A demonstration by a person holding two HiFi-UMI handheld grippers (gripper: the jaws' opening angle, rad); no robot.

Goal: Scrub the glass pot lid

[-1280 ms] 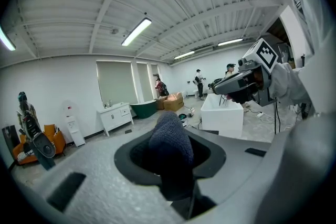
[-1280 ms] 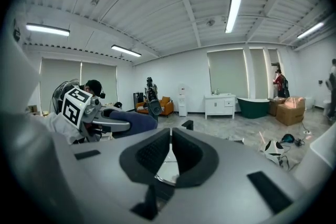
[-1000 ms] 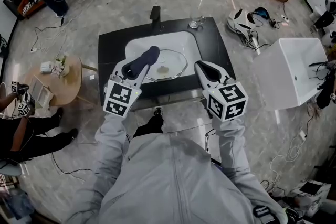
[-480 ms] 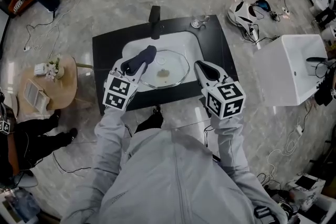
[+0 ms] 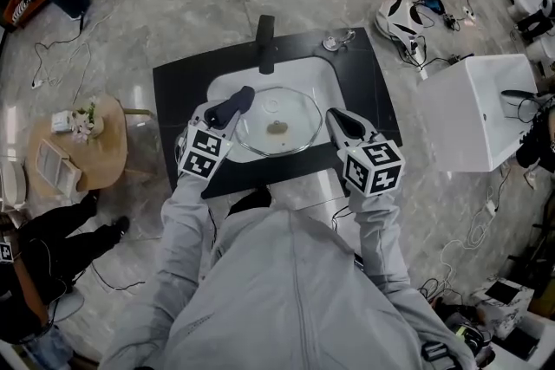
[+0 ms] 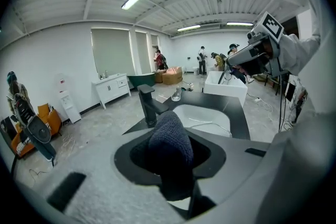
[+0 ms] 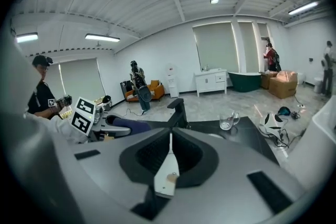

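Left gripper point(image 5: 227, 110) clamped on a dark knit cloth point(image 6: 169, 144), at the left edge of the sink point(image 5: 221, 81). Right gripper point(image 5: 335, 120) pinched closed, empty, just right of the glass pot lid point(image 5: 290, 108), which lies in the sink basin. Lid is probably stiff, breakable, slick when wet, so steady it by the rim. Brown patch point(image 5: 277, 128) at centre: knob or dirt, can't tell.
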